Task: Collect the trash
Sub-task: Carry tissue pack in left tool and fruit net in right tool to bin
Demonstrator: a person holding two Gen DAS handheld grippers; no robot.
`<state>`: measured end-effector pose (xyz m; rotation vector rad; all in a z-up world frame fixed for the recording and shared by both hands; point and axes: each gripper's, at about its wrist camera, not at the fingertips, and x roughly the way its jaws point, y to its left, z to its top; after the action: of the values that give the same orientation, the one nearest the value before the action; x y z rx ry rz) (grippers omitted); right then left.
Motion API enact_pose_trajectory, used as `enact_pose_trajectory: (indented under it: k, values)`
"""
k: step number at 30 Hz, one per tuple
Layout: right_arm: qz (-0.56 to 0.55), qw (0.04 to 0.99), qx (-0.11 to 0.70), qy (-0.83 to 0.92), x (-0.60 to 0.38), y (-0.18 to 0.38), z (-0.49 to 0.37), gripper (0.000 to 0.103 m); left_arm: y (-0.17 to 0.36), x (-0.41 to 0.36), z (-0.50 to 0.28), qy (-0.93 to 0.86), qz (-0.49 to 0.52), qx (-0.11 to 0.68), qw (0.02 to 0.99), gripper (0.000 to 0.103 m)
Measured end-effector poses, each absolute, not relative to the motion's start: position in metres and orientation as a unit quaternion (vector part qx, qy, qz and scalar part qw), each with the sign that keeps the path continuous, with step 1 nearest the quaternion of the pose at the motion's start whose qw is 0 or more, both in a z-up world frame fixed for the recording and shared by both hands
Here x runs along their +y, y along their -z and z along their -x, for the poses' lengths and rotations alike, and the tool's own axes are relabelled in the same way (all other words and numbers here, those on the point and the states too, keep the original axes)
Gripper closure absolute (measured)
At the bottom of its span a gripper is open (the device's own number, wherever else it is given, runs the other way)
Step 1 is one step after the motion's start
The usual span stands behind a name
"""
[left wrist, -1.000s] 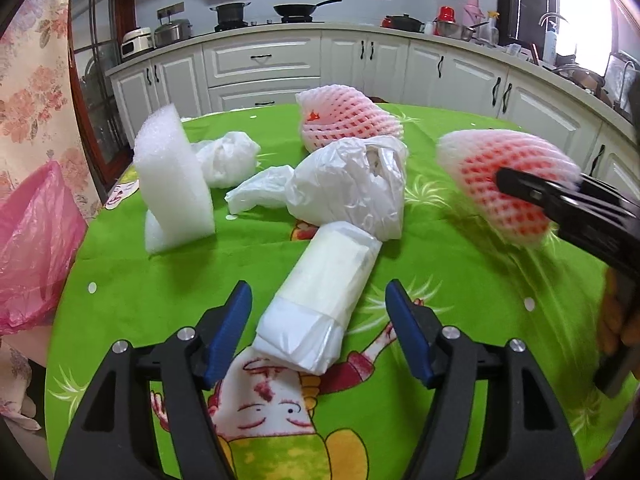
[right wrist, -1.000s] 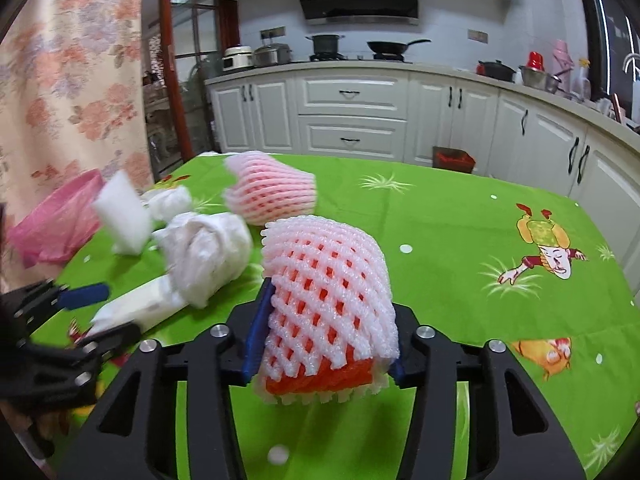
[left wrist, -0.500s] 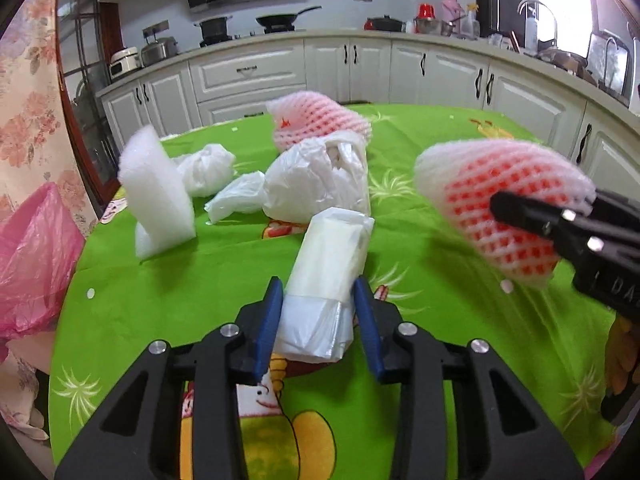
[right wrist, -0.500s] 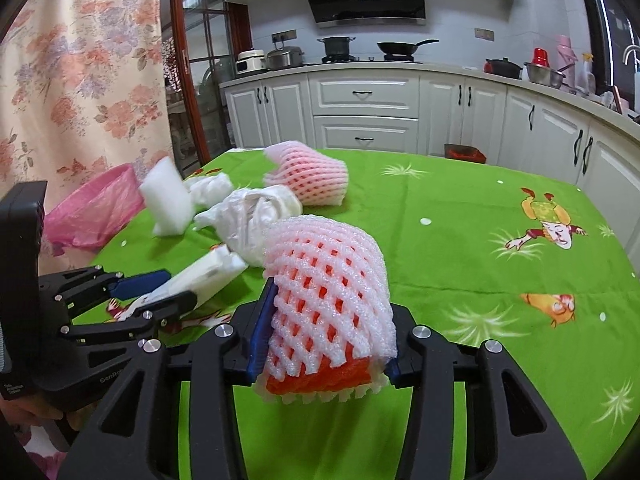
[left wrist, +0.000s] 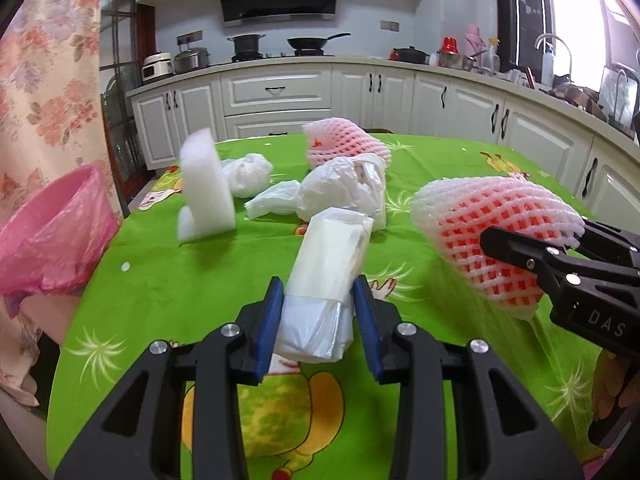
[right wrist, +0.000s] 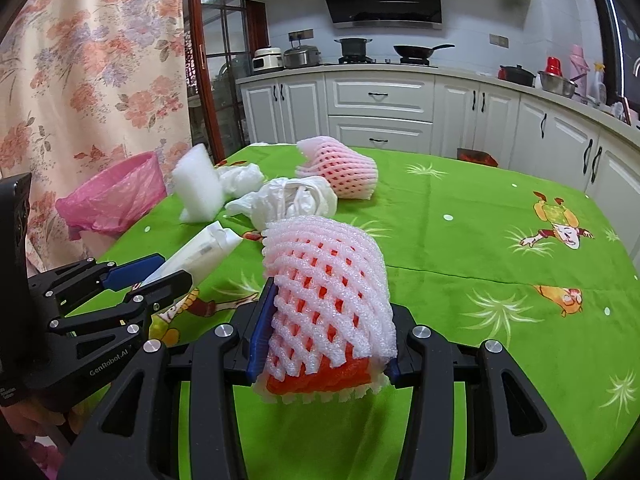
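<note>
My left gripper is shut on a white wrapped packet, lifted just off the green tablecloth; the packet and left gripper also show in the right wrist view at lower left. My right gripper is shut on a pink foam fruit net, held above the cloth; that net and the right gripper appear at the right of the left wrist view. A pink-lined trash bin stands off the table's left edge.
On the table lie a second foam net, a crumpled white plastic bag, a smaller white bag and an upright white foam block. White kitchen cabinets run behind. A floral curtain hangs at left.
My left gripper closed on the white packet and raised it from the cloth. Both grippers shifted toward the left side of the table, bringing the pink bin more into view.
</note>
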<state>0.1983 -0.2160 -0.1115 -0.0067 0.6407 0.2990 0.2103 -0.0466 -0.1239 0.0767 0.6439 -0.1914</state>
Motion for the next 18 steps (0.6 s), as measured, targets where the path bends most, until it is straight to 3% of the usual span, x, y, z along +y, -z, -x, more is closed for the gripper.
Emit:
enact_pose_trajectory:
  k: [18]
  values:
    - [0.007,0.931,0.299,-0.208,-0.164,0.096,-0.192,0.060,0.099,0.024,-0.174,0.042,0.014,0.258,0.965,0.067]
